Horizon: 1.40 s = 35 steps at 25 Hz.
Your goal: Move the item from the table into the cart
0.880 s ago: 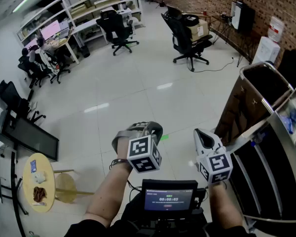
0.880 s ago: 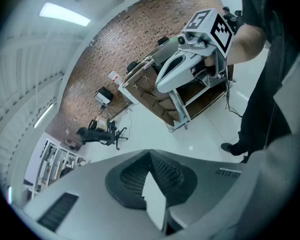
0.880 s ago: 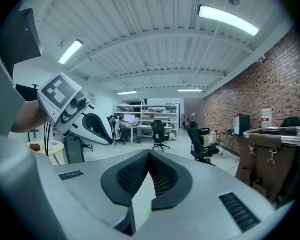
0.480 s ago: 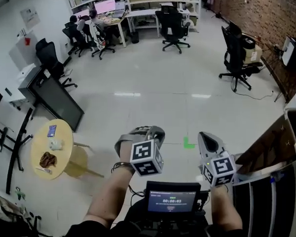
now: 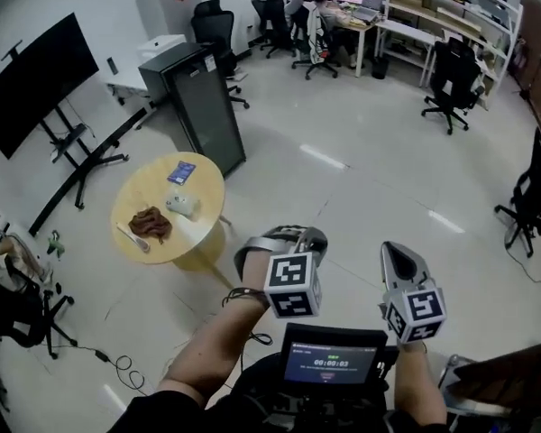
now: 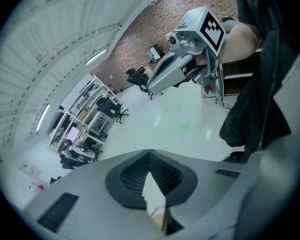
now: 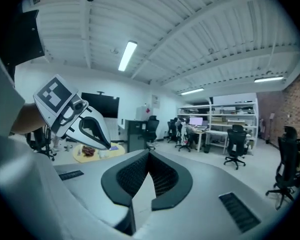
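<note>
Over floor (image 5: 361,197), left claw (image 5: 287,238) and right claw (image 5: 398,254) closed, empty; screen (image 5: 332,363) text unreadable.

1. A round yellow table (image 5: 144,192) stands on the pale floor (image 5: 343,197).
2. A flat blue item (image 5: 181,171) lies near the table's far edge.
3. A white lump (image 5: 182,205) sits toward the right edge.
4. A brown crumpled thing (image 5: 150,222) lies just left of it.
5. A thin pale stick (image 5: 132,238) lies by the near-left edge.

My head camera looks steeply down, the desk (image 5: 167,207) well off at ten o'clock; the camera on my right hand-held gripper (image 7: 149,153), nearly level, shares it at nine.
</note>
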Motion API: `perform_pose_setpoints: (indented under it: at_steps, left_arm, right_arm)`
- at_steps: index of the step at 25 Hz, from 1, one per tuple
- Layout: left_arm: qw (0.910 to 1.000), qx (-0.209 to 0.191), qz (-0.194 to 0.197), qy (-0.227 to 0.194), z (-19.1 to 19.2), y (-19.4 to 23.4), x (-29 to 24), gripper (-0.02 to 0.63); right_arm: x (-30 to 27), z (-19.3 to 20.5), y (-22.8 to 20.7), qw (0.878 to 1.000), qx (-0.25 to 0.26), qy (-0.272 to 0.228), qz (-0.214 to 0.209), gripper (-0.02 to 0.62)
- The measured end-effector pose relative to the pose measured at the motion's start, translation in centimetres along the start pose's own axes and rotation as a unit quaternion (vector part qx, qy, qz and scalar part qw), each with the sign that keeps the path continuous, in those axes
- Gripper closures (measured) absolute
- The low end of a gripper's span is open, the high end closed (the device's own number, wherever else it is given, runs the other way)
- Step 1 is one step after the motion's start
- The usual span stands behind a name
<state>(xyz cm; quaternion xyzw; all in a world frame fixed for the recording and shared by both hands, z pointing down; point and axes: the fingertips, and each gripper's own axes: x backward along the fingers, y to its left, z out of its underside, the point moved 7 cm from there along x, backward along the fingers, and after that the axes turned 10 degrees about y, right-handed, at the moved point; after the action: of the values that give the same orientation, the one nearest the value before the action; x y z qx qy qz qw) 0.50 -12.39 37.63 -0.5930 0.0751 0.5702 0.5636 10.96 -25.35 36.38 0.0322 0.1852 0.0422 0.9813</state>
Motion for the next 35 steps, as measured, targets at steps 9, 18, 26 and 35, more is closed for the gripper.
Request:
perform_pose_setpoints:
  at_steps: [9,18,26,35]
  left_arm:
    - [0.9828,0.165,-0.024,0.078,22.3,8.8,1.0,0.62]
    - [0.9365,0.283,-0.089,0.186,39.2,18.1,-2.7,0.62]
    - [0.8806,0.402,-0.106,0.227,53.8,20.7,-0.5,0.62]
    - [0.8429,0.461,-0.128,0.247,75.9,19.7,6.3,0.62]
  right_arm:
    - [-22.5,-8.7,13.4,0.984,0.069,0.003,-0.166,0.617]
    - [-44.1,-16.6,20.4,0.942,0.12,-0.015,-0.312,0.617]
    - [-56.5,-21.4,33.3,0.895,0.146,-0.007,-0.423,0.617]
    - [-67.2,-24.2,54.8,0.871,0.177,0.0,-0.458,0.617]
